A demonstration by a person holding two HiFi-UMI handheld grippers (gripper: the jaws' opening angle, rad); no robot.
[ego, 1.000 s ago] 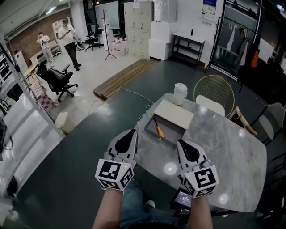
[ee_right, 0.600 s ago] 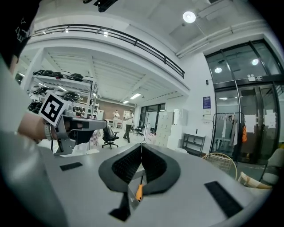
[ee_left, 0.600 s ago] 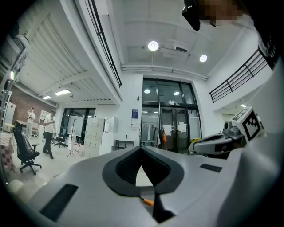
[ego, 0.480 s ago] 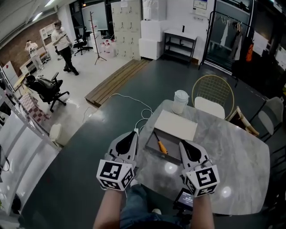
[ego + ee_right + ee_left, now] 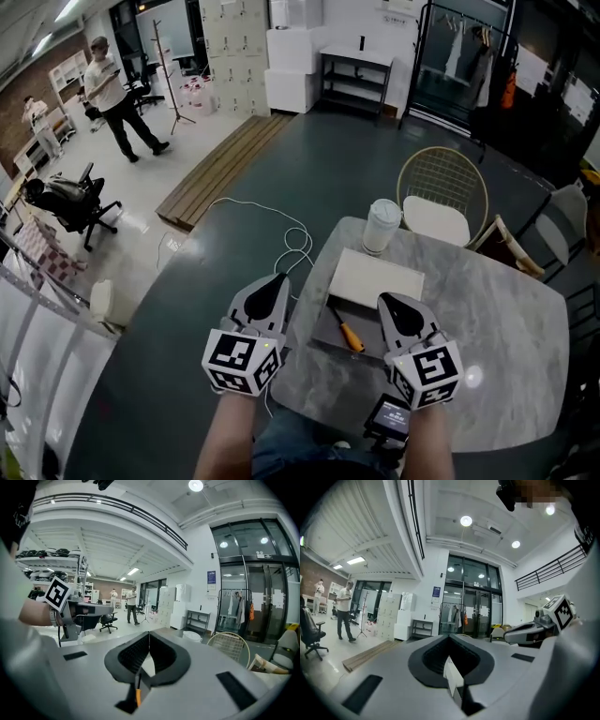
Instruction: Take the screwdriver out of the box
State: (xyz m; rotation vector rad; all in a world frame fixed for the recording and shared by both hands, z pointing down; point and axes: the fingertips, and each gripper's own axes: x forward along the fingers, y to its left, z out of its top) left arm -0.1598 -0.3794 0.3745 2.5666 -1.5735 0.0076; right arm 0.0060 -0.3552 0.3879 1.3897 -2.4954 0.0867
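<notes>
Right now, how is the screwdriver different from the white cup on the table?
The screwdriver lies flat inside the open box; the white cup stands upright on the table, beyond the box. The screwdriver is thin, with an orange handle and a dark shaft; the white cup is round, wide and all white. What they share: both are on the same grey marble tabletop, and nothing is holding either one.

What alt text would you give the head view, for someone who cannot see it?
Seen from above, the hand-held grey left tongs and right tongs, both closed, hover near an open grey box on a grey marble table. An orange-handled screwdriver lies inside the box.
</notes>
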